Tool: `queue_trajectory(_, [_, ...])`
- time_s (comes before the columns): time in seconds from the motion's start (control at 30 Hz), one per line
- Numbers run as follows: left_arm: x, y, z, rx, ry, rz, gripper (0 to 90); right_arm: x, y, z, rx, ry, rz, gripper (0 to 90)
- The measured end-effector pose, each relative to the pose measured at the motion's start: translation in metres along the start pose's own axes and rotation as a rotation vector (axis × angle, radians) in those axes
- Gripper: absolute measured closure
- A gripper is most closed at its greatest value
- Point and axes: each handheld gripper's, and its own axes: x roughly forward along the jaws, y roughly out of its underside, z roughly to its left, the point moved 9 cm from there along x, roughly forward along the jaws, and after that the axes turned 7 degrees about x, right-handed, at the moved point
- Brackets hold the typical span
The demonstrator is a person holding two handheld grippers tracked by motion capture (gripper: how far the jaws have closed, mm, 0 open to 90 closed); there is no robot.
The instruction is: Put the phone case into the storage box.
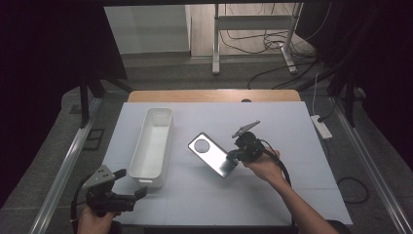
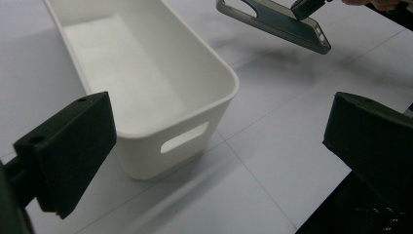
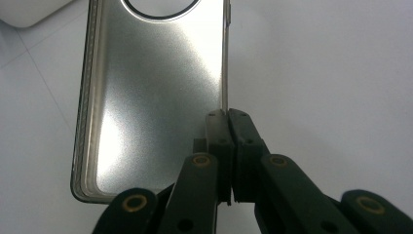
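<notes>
Your right gripper (image 1: 237, 155) had its jaws clamped on one long side wall of the phone case (image 1: 213, 154), near its bottom corner. The case hung tilted over the white mat (image 1: 272, 126), just right of the bin (image 1: 152, 146); the left gripper view showed it clear of the surface, with a shadow beneath. It looked light, thin and glossy, probably soft plastic, so it would flex and could slip or swing from such a narrow edge hold. A grip nearer the middle of that wall, away from the round camera hole (image 3: 161, 7), would have steadied it. Your left gripper (image 1: 127, 184) waited with jaws spread wide and nothing between them, by the bin's near end.
</notes>
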Motion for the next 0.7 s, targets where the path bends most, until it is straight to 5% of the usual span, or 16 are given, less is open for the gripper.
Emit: queue_trajectory(0.7, [0.026,-0.027,-0.008,0.010,0.067,-0.006,0.0,-0.028,0.004,-0.008,0.037,0.026,-0.078,88.1])
